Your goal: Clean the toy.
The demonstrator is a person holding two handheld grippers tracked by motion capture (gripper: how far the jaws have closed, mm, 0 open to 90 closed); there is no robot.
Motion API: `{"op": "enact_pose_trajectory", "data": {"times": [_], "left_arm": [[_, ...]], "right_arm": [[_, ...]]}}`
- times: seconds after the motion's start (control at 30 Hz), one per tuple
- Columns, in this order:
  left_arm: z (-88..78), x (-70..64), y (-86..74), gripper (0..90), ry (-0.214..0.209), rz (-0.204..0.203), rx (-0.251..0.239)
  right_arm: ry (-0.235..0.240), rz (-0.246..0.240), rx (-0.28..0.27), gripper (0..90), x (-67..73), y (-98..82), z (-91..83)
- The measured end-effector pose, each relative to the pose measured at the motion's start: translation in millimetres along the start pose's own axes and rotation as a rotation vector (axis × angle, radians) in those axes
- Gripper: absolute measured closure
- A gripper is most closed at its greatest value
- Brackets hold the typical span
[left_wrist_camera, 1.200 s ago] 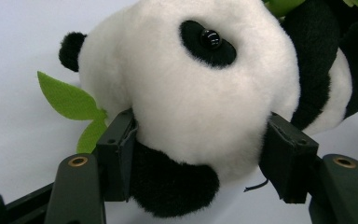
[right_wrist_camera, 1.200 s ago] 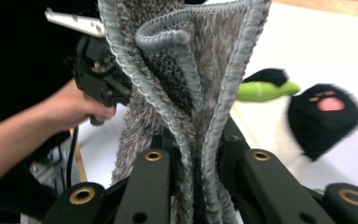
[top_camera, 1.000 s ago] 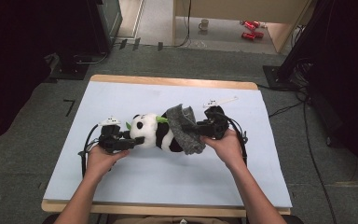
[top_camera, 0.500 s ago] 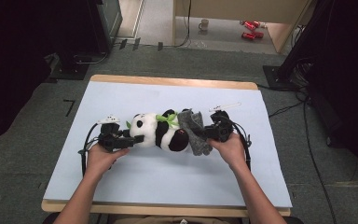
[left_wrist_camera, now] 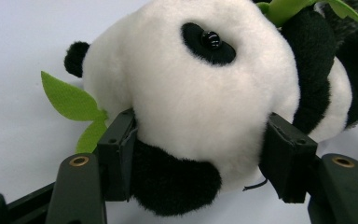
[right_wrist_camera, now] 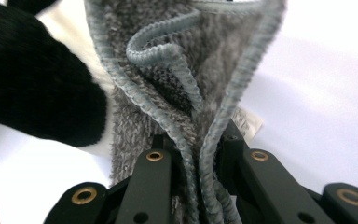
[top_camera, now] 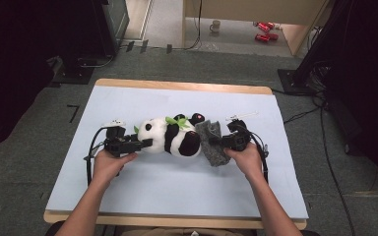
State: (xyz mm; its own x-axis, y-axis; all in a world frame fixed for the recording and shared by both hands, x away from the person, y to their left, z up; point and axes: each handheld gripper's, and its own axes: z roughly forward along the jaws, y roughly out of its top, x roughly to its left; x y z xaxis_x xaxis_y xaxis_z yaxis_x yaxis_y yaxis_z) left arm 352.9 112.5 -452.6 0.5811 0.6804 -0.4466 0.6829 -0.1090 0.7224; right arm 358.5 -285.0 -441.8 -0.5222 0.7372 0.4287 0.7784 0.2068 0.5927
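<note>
Both forearms come in from the near edge of the worktop (top_camera: 128,98), bare, wrists low, each hand wrapped around its tool from behind.

Left tool (top_camera: 145,143): held level, pointing along the worktop toward the toy panda (top_camera: 172,137). In the left gripper view its jaws stand wide and press on the two sides of the panda's head (left_wrist_camera: 200,93), the plush bulging slightly between them. Gripping the head.

Right tool (top_camera: 215,142): held level, pointing back toward the left hand (top_camera: 109,164). Jaws nearly together, pinching the doubled edge of a grey cloth (right_wrist_camera: 186,93). Clamped on the cloth.

Right hand (top_camera: 246,157) sits behind its tool, cable looping off to the side.

Panda: lies on its side at the middle of the worktop, head toward the left tool, feet toward the right. Short soft pile, white head and belly, black ears, arms, legs and eye patch, glossy black bead eye. Flat green felt leaves (left_wrist_camera: 74,102) beside the head and at the neck.

Cloth: fuzzy mottled grey knit, edges bound with a smooth blue-grey cord, bunched against the panda's black leg (right_wrist_camera: 37,84) and lying partly on the worktop. A small white tag (right_wrist_camera: 247,122) shows at its edge.

Worktop: pale blue sheet, smooth, over a wooden board.
</note>
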Motion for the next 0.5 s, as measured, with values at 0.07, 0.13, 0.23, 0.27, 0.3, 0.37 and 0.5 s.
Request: {"op": "enact_pose_trajectory", "data": {"times": [0.07, 0.13, 0.23, 0.27, 0.3, 0.37, 0.5], "left_arm": [[0.8, -0.1, 0.5, 37.5, -0.009, -0.012, 0.000], [1.7, -0.8, 0.6, 38.0, -0.009, -0.017, -0.001], [2.3, -3.0, 0.4, 38.0, 0.002, -0.019, -0.003], [2.5, -4.0, 0.3, 38.0, 0.006, -0.017, -0.003], [2.7, -4.8, 0.3, 37.9, 0.008, -0.015, -0.003], [3.5, -6.8, 0.2, 37.9, 0.014, -0.015, -0.004], [5.3, -10.3, -0.8, 37.9, 0.020, -0.011, -0.008]], "right_arm": [[0.008, 0.008, -0.024, 80.0, 0.7, 3.2, -9.4], [0.017, 0.004, -0.064, 80.1, 4.2, 7.6, -20.8], [0.044, -0.009, -0.135, 80.1, 13.4, 16.0, -39.7], [0.058, -0.017, -0.157, 80.1, 17.3, 18.9, -45.6], [0.070, -0.032, -0.172, 80.1, 21.7, 21.8, -50.5], [0.089, -0.060, -0.191, 80.1, 33.8, 26.7, -57.9], [0.124, -0.111, -0.179, 80.1, 56.5, 30.8, -58.9]]}}
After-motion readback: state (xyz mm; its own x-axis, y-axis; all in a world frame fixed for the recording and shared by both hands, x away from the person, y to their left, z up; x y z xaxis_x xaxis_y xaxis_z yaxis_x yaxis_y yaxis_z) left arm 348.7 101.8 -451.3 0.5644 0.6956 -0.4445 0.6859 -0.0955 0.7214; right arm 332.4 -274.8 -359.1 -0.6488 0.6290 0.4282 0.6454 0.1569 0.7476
